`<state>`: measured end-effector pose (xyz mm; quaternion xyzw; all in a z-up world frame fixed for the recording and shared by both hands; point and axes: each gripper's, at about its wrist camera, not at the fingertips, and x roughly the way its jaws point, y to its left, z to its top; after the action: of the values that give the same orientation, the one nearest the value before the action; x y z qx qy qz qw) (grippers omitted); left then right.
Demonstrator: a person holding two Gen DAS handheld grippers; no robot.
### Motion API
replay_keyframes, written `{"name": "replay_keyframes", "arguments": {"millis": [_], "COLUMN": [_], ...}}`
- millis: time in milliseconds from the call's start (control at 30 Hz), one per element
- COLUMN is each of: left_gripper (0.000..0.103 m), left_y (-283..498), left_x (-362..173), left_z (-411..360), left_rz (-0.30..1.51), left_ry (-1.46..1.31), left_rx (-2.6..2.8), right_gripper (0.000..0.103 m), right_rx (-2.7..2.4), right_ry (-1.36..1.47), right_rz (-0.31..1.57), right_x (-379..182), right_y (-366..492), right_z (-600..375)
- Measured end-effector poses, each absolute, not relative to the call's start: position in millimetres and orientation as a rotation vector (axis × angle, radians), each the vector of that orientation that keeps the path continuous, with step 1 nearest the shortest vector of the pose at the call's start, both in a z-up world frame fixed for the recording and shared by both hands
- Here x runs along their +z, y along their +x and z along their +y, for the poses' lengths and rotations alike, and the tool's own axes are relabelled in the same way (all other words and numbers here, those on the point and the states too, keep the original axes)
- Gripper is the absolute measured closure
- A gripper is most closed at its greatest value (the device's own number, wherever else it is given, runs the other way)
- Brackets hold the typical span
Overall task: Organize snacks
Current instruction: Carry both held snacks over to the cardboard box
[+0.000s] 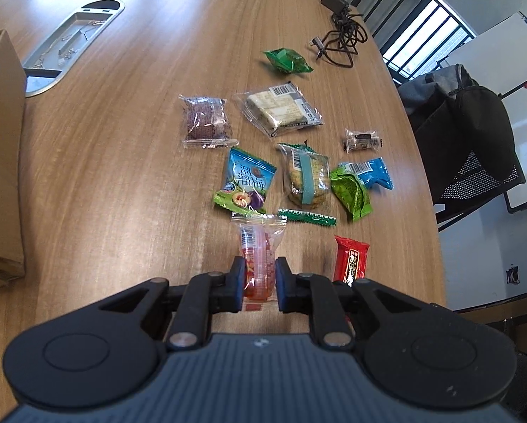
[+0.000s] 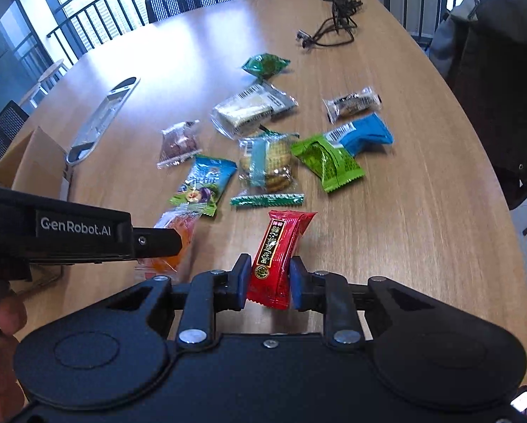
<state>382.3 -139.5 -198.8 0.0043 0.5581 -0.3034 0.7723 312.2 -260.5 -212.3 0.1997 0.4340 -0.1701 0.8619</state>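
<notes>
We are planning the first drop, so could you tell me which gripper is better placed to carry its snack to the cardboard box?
Left, probably. The left gripper holds the orange-red snack, and the cardboard box stands on its side. The right gripper holds the red packet, with the left gripper between it and the box.

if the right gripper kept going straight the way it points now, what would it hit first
Likely the thin dark green strip packet, lying just ahead of the red snack that the right gripper is shut on; depth is hard to judge.

Cardboard box (image 1: 0, 162) cut off at edge
</notes>
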Motion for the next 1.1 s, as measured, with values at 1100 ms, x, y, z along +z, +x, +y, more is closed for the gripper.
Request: {"name": "replay_keyframes", "arguments": {"millis": [1100], "left_gripper": [0.086], "left_y": [413.7], "left_x": [-115.4], "left_z": [13.5], "left_rz": [0.973], "left_ry": [-0.144], "left_rx": [-0.439], "right_gripper": [0.08], "right_rx": [-0.139], "right_ry": [0.288], "right_rz": [0.733], "right_x": [-140.0], "right_y": [368.0], "right_z": [-148.1]}}
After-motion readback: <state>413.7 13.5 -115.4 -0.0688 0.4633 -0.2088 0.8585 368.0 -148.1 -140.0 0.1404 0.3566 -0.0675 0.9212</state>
